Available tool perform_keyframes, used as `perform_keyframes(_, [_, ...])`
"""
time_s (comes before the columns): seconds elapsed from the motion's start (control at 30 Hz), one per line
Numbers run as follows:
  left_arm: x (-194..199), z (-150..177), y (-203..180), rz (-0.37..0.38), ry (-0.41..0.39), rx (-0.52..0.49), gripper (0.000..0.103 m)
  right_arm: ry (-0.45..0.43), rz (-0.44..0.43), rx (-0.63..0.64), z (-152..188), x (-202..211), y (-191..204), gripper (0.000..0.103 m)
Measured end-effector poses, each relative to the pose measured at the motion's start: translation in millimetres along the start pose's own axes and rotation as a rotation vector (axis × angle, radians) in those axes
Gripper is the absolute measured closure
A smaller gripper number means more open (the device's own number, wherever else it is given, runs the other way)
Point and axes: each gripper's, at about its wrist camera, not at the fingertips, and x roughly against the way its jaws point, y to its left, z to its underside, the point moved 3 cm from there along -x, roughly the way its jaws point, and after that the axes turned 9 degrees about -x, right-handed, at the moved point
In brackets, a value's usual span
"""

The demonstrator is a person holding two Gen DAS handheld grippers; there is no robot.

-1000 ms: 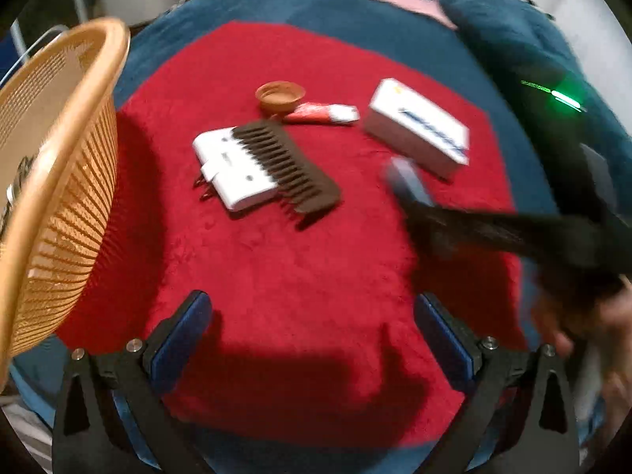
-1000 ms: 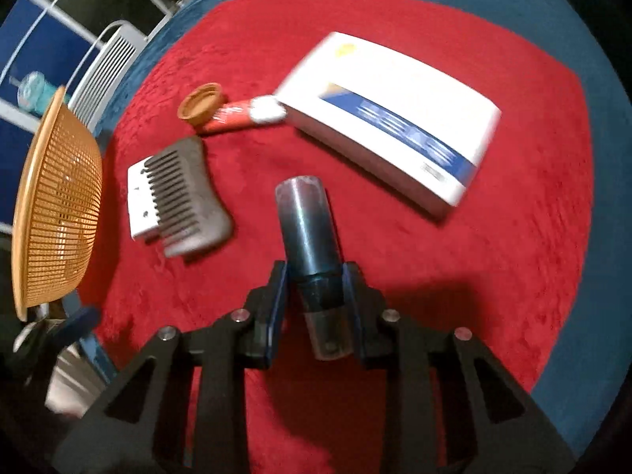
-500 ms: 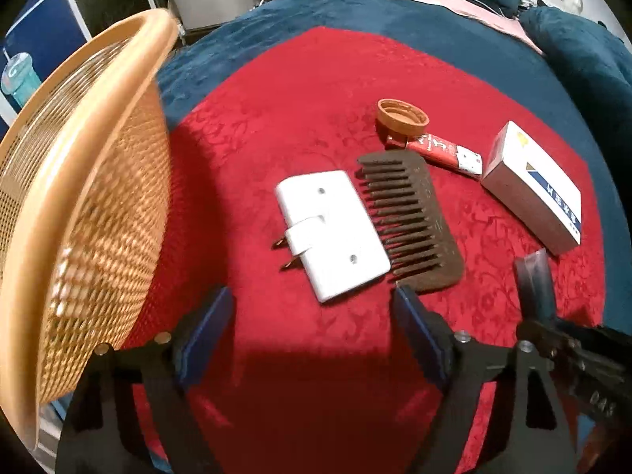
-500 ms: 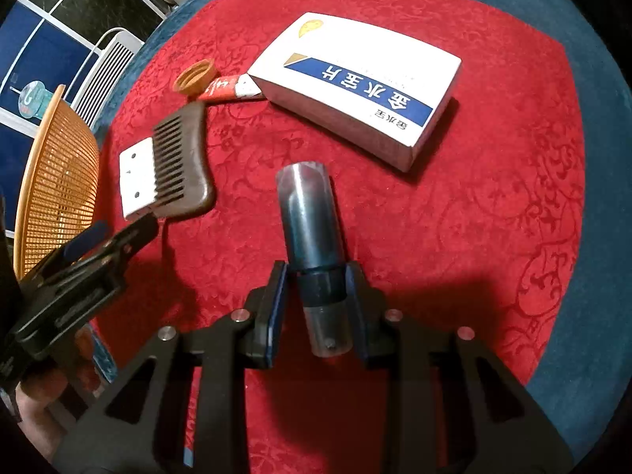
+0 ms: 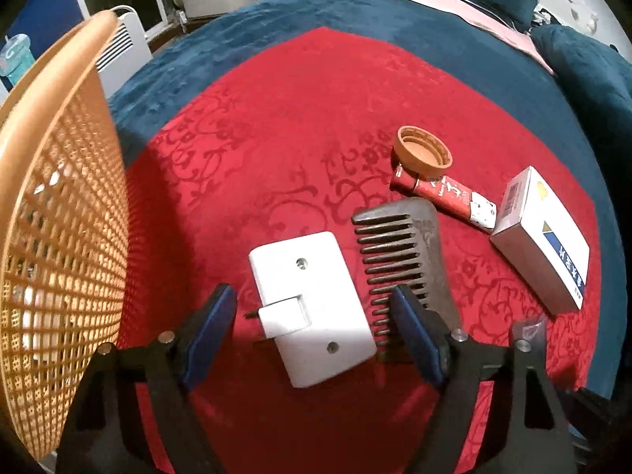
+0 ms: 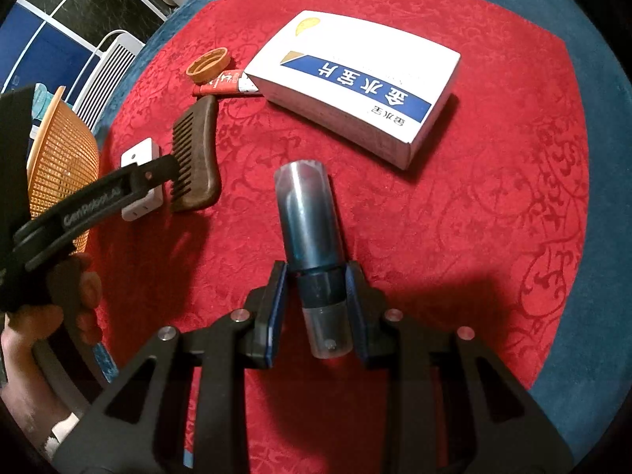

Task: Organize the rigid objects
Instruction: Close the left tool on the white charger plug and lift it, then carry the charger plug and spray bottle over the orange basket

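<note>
Two grippers working over a red cloth: left gripper closing, pads not yet touching, around a white wall plug lying near-left beside a comb; right gripper clenching a dark tube. Probably light, stiff, smooth; gripping the long flat sides.

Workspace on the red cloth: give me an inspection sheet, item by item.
Surface: red patterned cloth over blue fabric.
Job's things: white plug adapter, brown comb, red tube, orange cap and white box lie on the cloth; orange mesh basket at the left edge.
Clutter: nothing seen.
Grippers: left gripper jaws closing around the adapter, pads not touching; right gripper shut on a dark blue bottle.
Cables: nothing seen.
Surroundings: white radiator, pink bedding beyond.
</note>
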Motion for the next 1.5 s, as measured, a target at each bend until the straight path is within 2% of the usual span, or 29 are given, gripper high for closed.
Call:
perform_keyframes(0.03, [-1, -1, 2, 0.009, 0.001, -0.003, 0.04, 0.0, 0.001, -0.001, 0, 0, 1, 0.073])
perform_keyframes(0.07, [1, 0, 3, -0.003, 0.002, -0.015, 0.043, 0.0, 0.003, -0.002, 0, -1, 4, 0.073])
perform_keyframes(0.2, [9, 10, 11, 0.074, -0.001, -0.046, 0.044, -0.003, 0.013, 0.002, -1, -2, 9, 0.072])
perform_keyframes(0.3, [25, 32, 12, 0.16, 0.001, -0.058, 0.044, -0.006, 0.016, 0.004, -1, -2, 12, 0.072])
perform_keyframes(0.37, [33, 45, 10, 0.187, -0.001, -0.091, 0.044, -0.003, 0.017, 0.008, -1, 0, 15, 0.072])
perform_keyframes(0.47, [31, 55, 9, 0.172, 0.003, -0.122, 0.043, -0.001, 0.03, 0.027, -1, 0, 20, 0.072])
perform_keyframes(0.63, [37, 47, 12, 0.191, 0.005, -0.068, 0.042, -0.034, 0.052, 0.032, -9, -1, 31, 0.072])
perform_keyframes(0.7, [33, 46, 14, 0.189, 0.019, -0.052, 0.041, -0.041, 0.065, 0.029, -16, -3, 36, 0.067])
perform_keyframes(0.77, [28, 48, 10, 0.193, 0.037, -0.043, 0.038, -0.044, 0.083, 0.018, -21, -8, 38, 0.057])
perform_keyframes(0.87, [23, 45, 6, 0.164, 0.053, -0.064, 0.042, -0.044, 0.092, -0.002, -27, -18, 39, 0.055])
perform_keyframes(0.9, [22, 46, 1, 0.152, 0.053, -0.074, 0.047, -0.053, 0.093, 0.004, -28, -19, 40, 0.058])
perform_keyframes(0.93, [22, 44, -4, 0.144, 0.051, -0.088, 0.047, -0.06, 0.109, 0.016, -29, -20, 41, 0.061])
perform_keyframes(0.97, [23, 43, -6, 0.144, 0.048, -0.099, 0.047, -0.064, 0.121, 0.023, -28, -19, 44, 0.076])
perform_keyframes(1.1, [36, 49, -11, 0.185, 0.034, -0.118, 0.049, -0.062, 0.102, 0.036, -22, -9, 45, 0.075])
perform_keyframes(1.3, [64, 54, -20, 0.197, -0.011, -0.165, 0.049, -0.07, 0.055, 0.015, -7, 12, 49, 0.075])
perform_keyframes(1.5, [99, 46, -19, 0.229, -0.08, -0.169, 0.049, -0.106, 0.001, 0.004, 2, 39, 63, 0.075])
